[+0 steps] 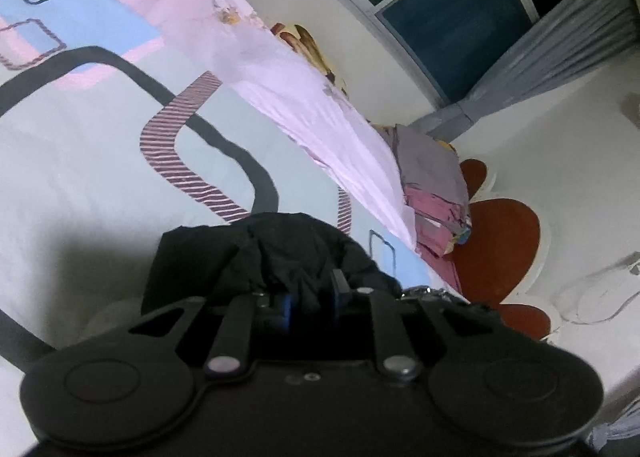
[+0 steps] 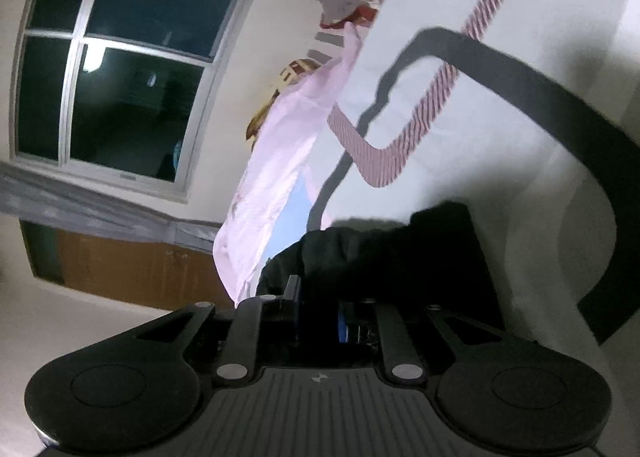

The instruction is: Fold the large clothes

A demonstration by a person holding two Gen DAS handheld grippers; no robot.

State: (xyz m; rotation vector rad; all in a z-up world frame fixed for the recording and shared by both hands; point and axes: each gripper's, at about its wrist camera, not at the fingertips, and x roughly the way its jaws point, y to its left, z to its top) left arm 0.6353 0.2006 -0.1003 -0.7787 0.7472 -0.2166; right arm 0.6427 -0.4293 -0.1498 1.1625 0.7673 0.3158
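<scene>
The black garment (image 1: pixel 256 257) you are folding lies bunched on the patterned bed sheet (image 1: pixel 80 161), right at the tips of both claws. In the left wrist view your left claw (image 1: pixel 310 297) is clenched on a fold of that dark cloth, the fabric heaped up over and between the blue-padded fingers. In the right wrist view your right claw (image 2: pixel 320 317) has the black garment (image 2: pixel 400 257) gathered between its fingers as well, and it grasps the cloth close to the bed surface. Beyond the garment a pink sheet (image 1: pixel 280 89) stretches along the far edge of the bed, with a stack of folded clothes (image 1: pixel 432 193) at its end. Behind these you have a pale wall with a dark window (image 2: pixel 120 69) and grey curtain (image 1: pixel 572 33).
</scene>
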